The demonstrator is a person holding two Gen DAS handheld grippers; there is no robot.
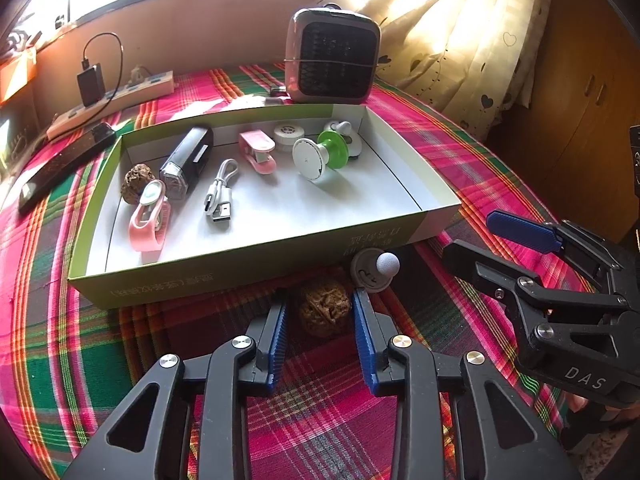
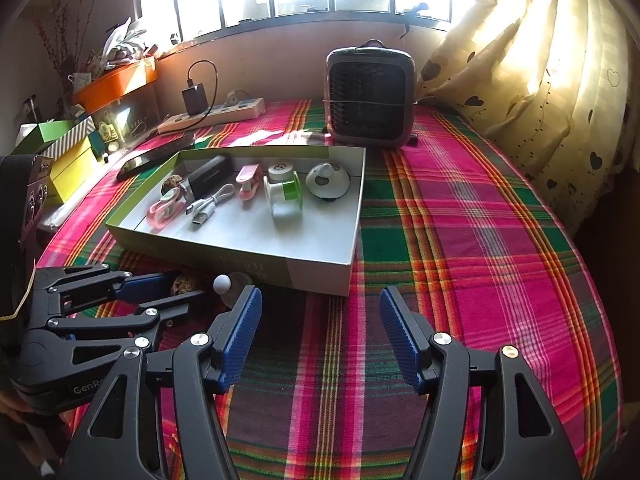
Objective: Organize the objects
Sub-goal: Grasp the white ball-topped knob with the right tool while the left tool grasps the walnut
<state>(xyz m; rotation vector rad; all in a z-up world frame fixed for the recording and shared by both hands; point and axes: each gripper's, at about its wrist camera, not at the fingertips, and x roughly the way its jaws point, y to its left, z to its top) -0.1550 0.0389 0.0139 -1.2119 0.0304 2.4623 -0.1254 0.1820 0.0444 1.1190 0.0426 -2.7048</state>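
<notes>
The box [image 1: 256,268] lies open on the plaid cloth [image 1: 320,420], taking up the middle of the left wrist view. It already holds a torch, a cable, pink clips, a green spool and one walnut at its 9 o'clock corner. It is thin card, so it will likely flex if knocked at the rim.

The second walnut [image 1: 325,309] is the thing in hand. It sits on the cloth just outside the box's near wall, at 6 o'clock from the box, with a small grey knob [image 1: 376,270] at its 1 o'clock. It looks light, hard and stiff, with a deeply wrinkled shell that should give ribbed pads good purchase. Being round, it could roll or squirt out if pinched off-centre. The best hold is probably across its widest part, pads on opposite flanks.

The left gripper [image 1: 320,326] points steeply down at the cloth and straddles the walnut. Its jaws stand fairly narrow, one blue pad on each side. A sliver of cloth shows between each pad and the shell, so they seem just short of pressing it.

The right gripper [image 2: 320,336] hangs at 3 o'clock from the left one, tilted down over bare cloth. Its jaws are wide with nothing between them.
</notes>
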